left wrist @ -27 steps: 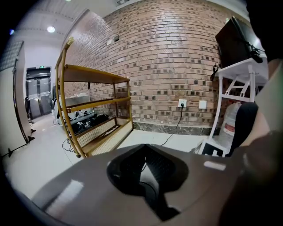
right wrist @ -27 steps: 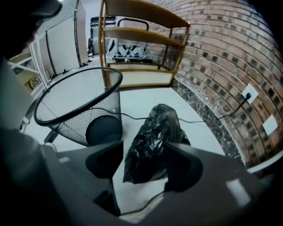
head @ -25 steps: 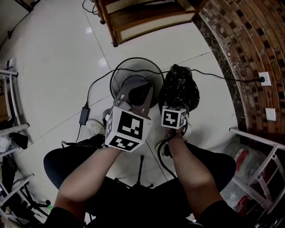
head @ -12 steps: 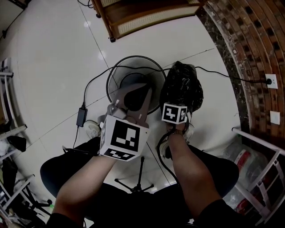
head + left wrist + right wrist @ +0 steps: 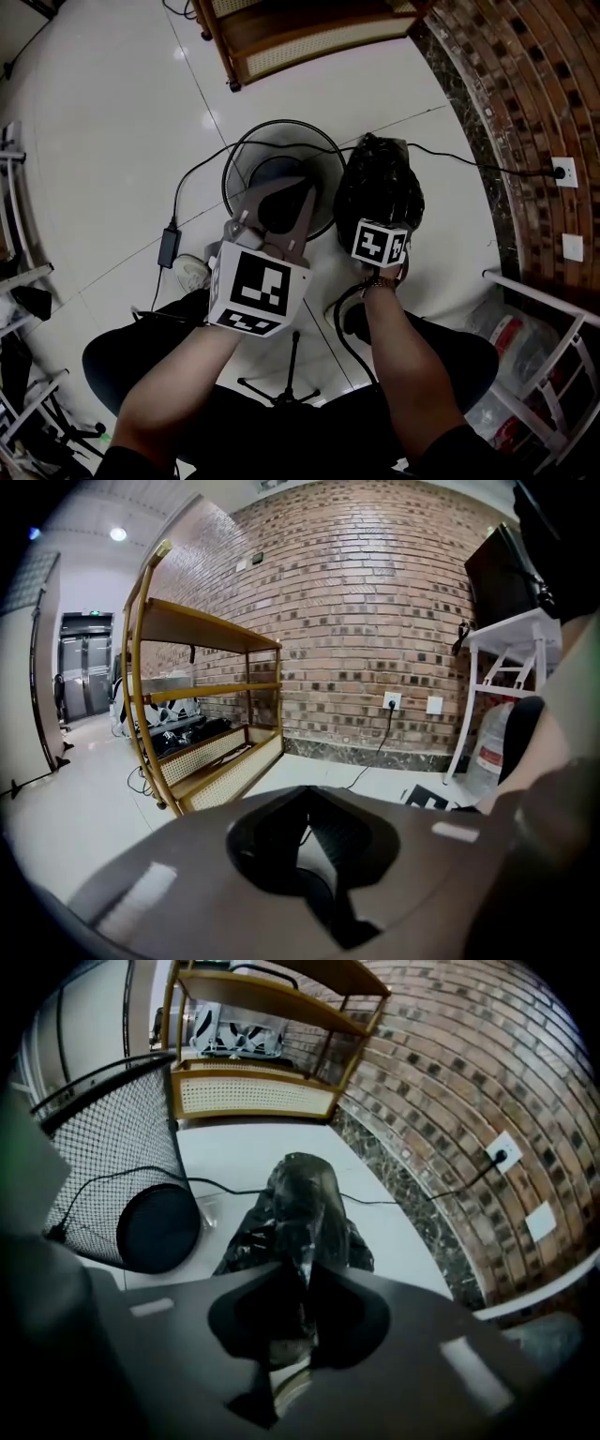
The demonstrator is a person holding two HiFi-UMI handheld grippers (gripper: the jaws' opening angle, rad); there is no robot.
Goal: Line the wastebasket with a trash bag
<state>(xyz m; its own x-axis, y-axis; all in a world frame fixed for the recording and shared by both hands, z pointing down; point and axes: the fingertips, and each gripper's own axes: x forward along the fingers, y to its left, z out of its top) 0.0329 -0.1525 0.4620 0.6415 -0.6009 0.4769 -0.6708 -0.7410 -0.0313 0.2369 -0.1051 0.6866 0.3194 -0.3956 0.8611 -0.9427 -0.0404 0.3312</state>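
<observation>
Two claws: both closed.
Left claw (image 5: 277, 202): gripped nothing.
Right claw (image 5: 305, 1279): had just been closing, seemingly pinching crumpled black plastic trash bag (image 5: 302, 1206).

Bright, even indoor light. A ceiling lamp (image 5: 118, 534) glows; glare spots dot the glossy floor (image 5: 112, 112). Both gripper views bend towards dark, vignetted corners.

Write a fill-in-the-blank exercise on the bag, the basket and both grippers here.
1. The right gripper, its jaws having just closed further, pinches the ____ trash bag.
2. In the head view the bag lies to the ____ of the wire wastebasket.
3. The left gripper is shut and holds ____.
Missing words: black; right; nothing.
</observation>
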